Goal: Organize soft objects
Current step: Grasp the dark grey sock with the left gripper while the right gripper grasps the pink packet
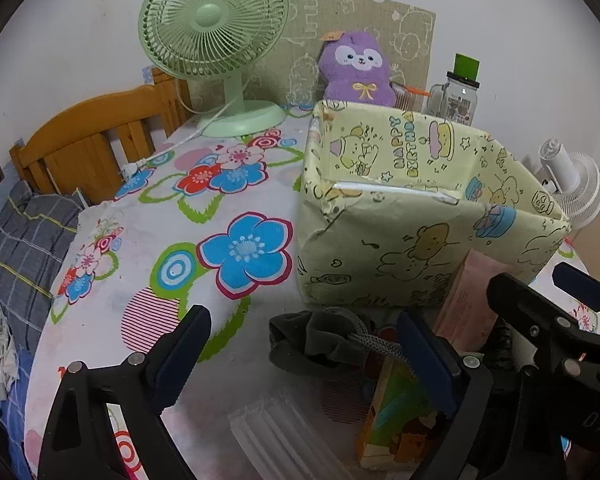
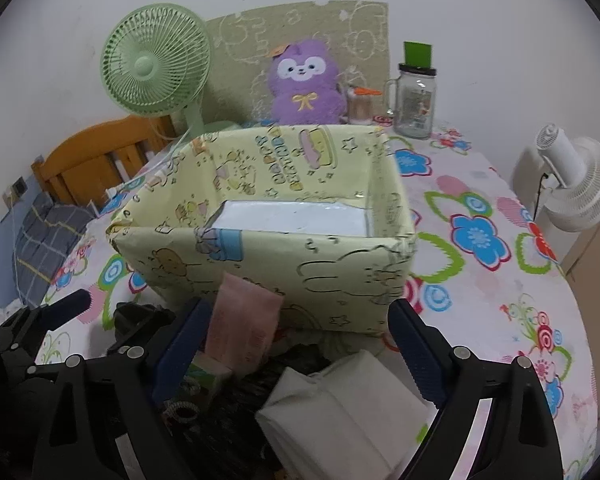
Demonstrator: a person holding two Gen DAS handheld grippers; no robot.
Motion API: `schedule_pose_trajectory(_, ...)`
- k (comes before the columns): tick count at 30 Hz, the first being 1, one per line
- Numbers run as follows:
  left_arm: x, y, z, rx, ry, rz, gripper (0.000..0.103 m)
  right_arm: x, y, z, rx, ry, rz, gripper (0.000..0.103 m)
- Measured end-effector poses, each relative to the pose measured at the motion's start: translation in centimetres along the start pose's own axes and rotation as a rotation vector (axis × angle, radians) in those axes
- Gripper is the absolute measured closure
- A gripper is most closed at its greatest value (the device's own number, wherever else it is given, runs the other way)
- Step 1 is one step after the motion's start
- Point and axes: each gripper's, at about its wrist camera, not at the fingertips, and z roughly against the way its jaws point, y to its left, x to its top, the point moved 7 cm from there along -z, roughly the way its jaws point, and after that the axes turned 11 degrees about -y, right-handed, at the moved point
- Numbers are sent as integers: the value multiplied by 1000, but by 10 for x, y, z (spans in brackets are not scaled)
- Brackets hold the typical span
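Observation:
My left gripper [image 1: 304, 356] is open and hangs low over a dark grey-green cloth with a cord [image 1: 320, 340] that lies between its fingers, untouched. Beside it are a clear plastic packet [image 1: 276, 432], a colourful carton [image 1: 396, 412] and a pink packet [image 1: 472, 292]. My right gripper [image 2: 300, 352] is open above a white folded cloth [image 2: 340, 408], with the pink packet [image 2: 244, 320] and dark fabric [image 2: 228, 408] to its left. Behind the pile stands a yellow cartoon-print box [image 2: 268, 264], with only a white bottom showing inside. A purple plush [image 2: 304, 84] sits upright behind the box.
A flowered tablecloth [image 1: 148, 264] covers the table. A green fan [image 1: 212, 40] and a glass jar [image 2: 414, 100] stand at the back by the wall. To the right, off the table, is a white fan [image 2: 572, 184]. A wooden bed frame [image 1: 92, 136] lies to the left.

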Motion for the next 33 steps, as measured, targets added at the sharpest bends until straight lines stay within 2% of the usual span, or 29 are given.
schedule_pose_trajectory(9, -11, 1, -15, -12, 49, -3, 21, -12, 13, -22, 25, 65, -5, 16)
schedule_pose_trajectory(13, -16, -2, -20, -27, 69, -13, 27, -17, 19, -30, 37, 93, -7, 24)
schedule_pose_trajectory(17, -20, -6, -22, -42, 82, -18, 39, -23, 22, -37, 54, 125, -28, 35)
schedule_pose_trajectory(18, -21, -7, -22, -47, 85, -18, 40, -24, 23, -38, 55, 126, -27, 36)
schedule_pose_trajectory(23, -22, -12, -21, -63, 85, -27, 42, -25, 29, -38, 82, 127, -29, 55)
schedule_pose_trajectory(26, -21, -12, -20, -67, 84, -26, 43, -23, 30, -36, 89, 122, -32, 63)
schedule_pose_trajectory(30, -19, -12, -16, -68, 75, -26, 44, -22, 30, -32, 94, 110, -39, 68)
schedule_pose_trajectory(33, -17, -13, -12, -71, 62, -28, 44, -20, 31, -27, 104, 99, -42, 78)
